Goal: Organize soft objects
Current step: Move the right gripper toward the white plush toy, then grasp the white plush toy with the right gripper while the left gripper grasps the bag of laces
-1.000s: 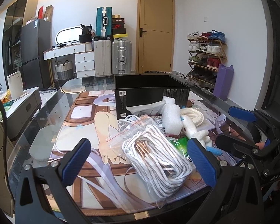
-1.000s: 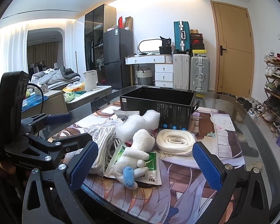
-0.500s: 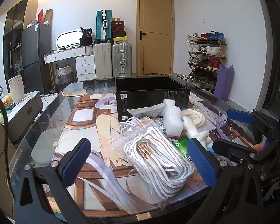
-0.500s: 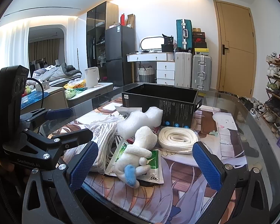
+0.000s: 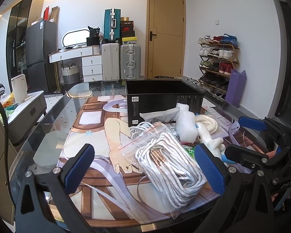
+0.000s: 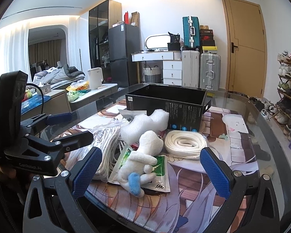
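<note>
A clear bag of white cord [image 5: 170,167] lies on the printed mat right in front of my open left gripper [image 5: 143,169], between its blue pads without contact. My right gripper [image 6: 151,169] is open too, with a white plush toy [image 6: 139,161] lying between its pads on a green-and-white packet [image 6: 161,167]. Behind the toy sit a lump of white foam wrap [image 6: 143,124] and a coil of flat white band [image 6: 184,142]. An open black box [image 6: 168,104] stands further back. The same box [image 5: 163,97] shows in the left wrist view.
The glass table's curved edge [image 6: 271,128] runs round the printed mat [image 5: 99,136]. The right gripper's body [image 5: 261,159] is at the right of the left view; the left gripper's body [image 6: 29,145] is at the left of the right view. Suitcases, a dresser and a shoe rack stand beyond.
Both views have drifted slightly, with the objects sitting a little higher and closer in frame. The objects on the mat have not moved, and both grippers stay open.
</note>
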